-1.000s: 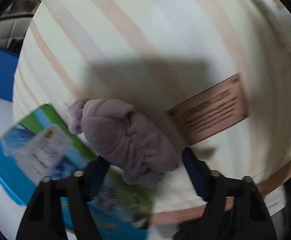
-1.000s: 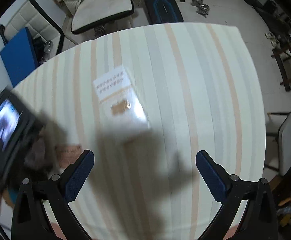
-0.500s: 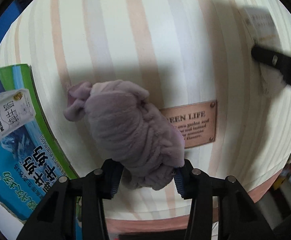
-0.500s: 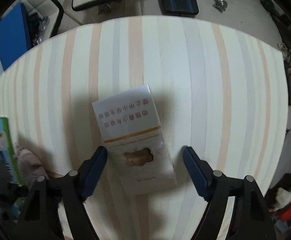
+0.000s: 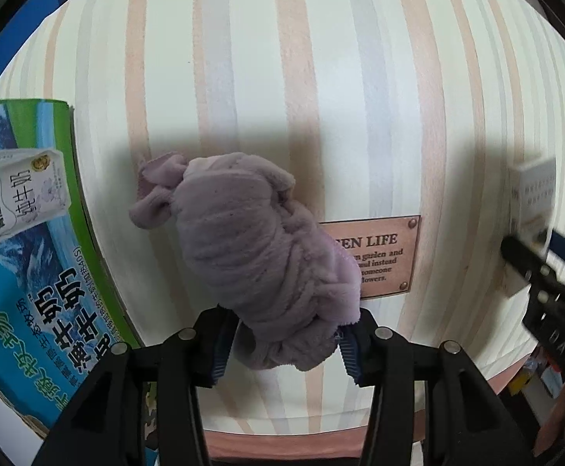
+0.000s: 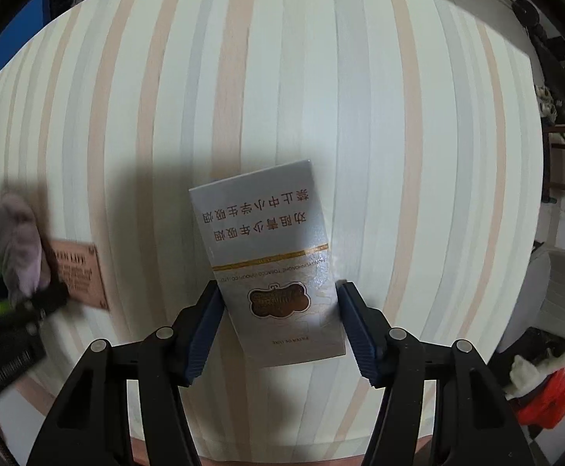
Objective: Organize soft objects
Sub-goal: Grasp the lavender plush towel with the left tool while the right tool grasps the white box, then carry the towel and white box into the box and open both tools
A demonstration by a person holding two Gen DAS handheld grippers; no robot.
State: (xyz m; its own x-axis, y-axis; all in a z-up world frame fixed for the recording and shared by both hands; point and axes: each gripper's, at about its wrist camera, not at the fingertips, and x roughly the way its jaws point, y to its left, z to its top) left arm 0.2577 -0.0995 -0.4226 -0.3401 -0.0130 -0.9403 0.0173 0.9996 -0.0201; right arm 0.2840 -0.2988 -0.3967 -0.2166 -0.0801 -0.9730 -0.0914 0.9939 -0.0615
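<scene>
A crumpled mauve plush cloth lies on the striped table; my left gripper is shut on its near end. The cloth also shows at the left of the right wrist view. A silver-white carton with gold print lies flat in front of my right gripper, whose two blue pads stand on either side of its near end, touching or almost touching it. The carton's edge shows at the right of the left wrist view.
A blue-green milk carton box stands left of the cloth. A copper label patch lies under the cloth's right side. The table's near edge is just below both grippers. Chairs and clutter lie beyond the table's right edge.
My left gripper closed on the cloth. My right gripper came down to the carton and narrowed its jaws around the carton's near end.
</scene>
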